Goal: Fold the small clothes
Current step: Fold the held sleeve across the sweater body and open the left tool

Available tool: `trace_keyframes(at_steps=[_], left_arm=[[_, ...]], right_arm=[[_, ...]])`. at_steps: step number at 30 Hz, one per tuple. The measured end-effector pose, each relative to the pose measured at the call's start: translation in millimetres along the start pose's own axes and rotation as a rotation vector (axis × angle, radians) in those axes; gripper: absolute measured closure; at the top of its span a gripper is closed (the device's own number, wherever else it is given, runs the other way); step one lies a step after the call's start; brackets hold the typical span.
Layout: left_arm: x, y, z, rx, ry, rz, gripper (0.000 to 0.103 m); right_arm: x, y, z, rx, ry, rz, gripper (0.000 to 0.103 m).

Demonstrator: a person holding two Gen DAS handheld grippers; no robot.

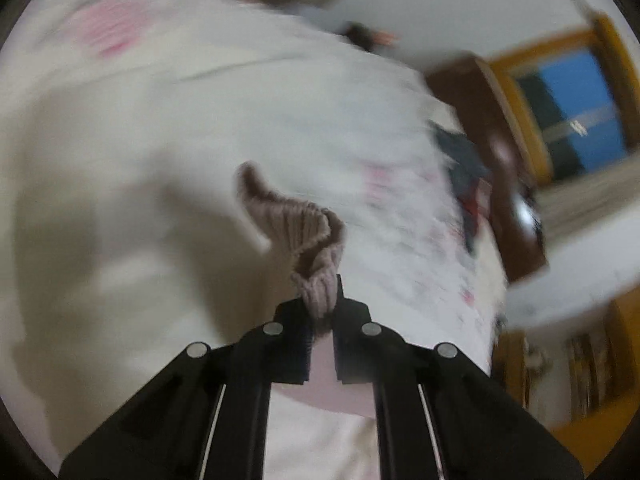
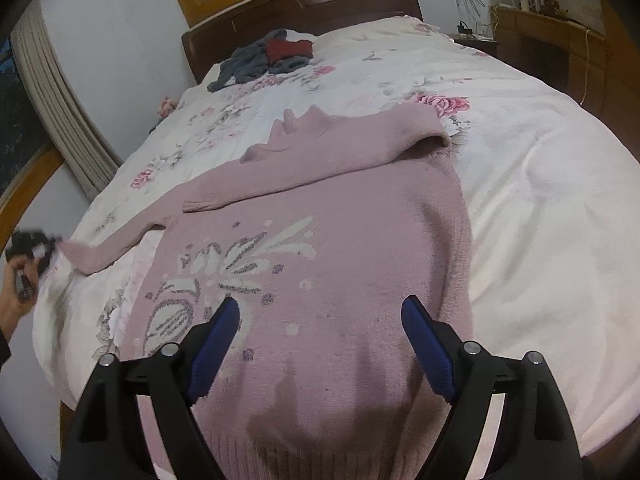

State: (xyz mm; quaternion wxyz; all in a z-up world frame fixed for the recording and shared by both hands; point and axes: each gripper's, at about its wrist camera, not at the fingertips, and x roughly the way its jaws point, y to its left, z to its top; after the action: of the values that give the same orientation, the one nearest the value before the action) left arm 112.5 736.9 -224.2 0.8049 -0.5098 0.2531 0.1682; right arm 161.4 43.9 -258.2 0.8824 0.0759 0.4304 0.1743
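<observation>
Left gripper (image 1: 320,312) clamped on one ribbed cuff (image 1: 304,236), sharp only in the left wrist view; all else there blurred, probably bedding. One pink sweater (image 2: 320,264) flat on the floral bedspread (image 2: 540,200), one sleeve (image 2: 312,168) folded across; right gripper (image 2: 320,344) spread wide above the hem, gripping nothing.

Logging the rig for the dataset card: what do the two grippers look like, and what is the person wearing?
Both grippers are matte black plastic, with angular linkage arms and round silver pins at the joints. The right gripper has ribbed blue pads inside its jaws. The left gripper shows black ribbed pads and thin bright rods along its arms. No cables or markings show. Clothing cannot be made out: only a dark edge near the hand.
</observation>
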Motion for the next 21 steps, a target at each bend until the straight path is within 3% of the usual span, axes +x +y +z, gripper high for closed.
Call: trace_keyframes(at_steps=[6, 11, 18, 21], left_arm=[[29.2, -162.5, -55.3, 0.284, 0.080, -0.165, 0.097], [82.0, -254.8, -130.0, 0.415, 0.178, -0.234, 0.097], [182.3, -307.7, -245.9, 0.503, 0.367, -0.239, 0.097], [225.9, -315.9, -294.1, 0.520, 0.456, -0.226, 0.097]], right_arm=[[-18.1, -11.7, 6.7, 0.060, 0.009, 0.055, 0.019], [-26.7, -28.6, 13.9, 0.116, 0.040, 0.107, 0.019], [-13.2, -78.4, 19.2, 0.268, 0.142, 0.186, 0.019], [2.6, -81.8, 15.9, 0.245, 0.203, 0.221, 0.018]])
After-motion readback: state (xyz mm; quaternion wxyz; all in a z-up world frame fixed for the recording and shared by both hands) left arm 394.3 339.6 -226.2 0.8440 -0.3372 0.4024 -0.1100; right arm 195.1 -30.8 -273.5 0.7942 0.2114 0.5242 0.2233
